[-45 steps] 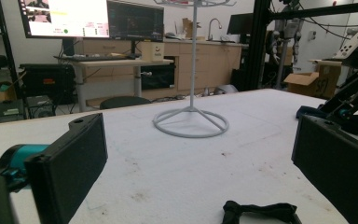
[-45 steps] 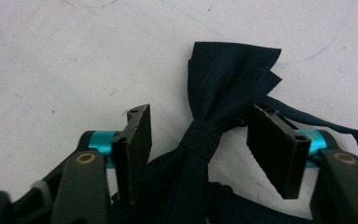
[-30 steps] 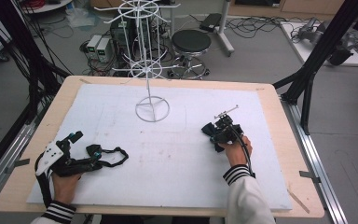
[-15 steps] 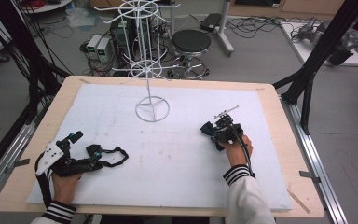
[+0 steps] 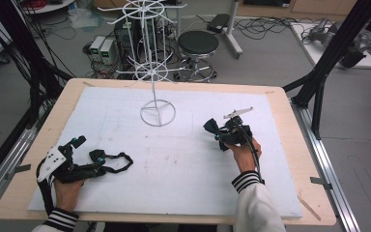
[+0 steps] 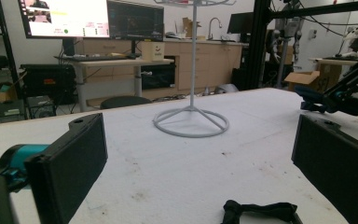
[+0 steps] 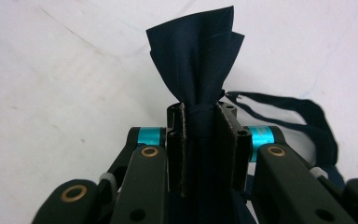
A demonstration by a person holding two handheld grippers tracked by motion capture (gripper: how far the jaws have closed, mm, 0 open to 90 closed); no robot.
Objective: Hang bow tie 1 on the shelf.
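I am working in a lab. Past the worktop [image 5: 34, 145] I see two big monitors [image 6: 91, 18] on a desk [image 6: 114, 59], long wooden cabinets [image 6: 205, 63] with a sink tap [image 6: 213, 25], and a cardboard box [image 6: 307, 79] on the floor. Black cables [image 5: 270, 26] lie all over the grey floor beside small power boxes [image 5: 101, 48] and a round black stool [image 5: 198, 46]. A black metal frame [image 5: 333, 53] stands around the worktop.
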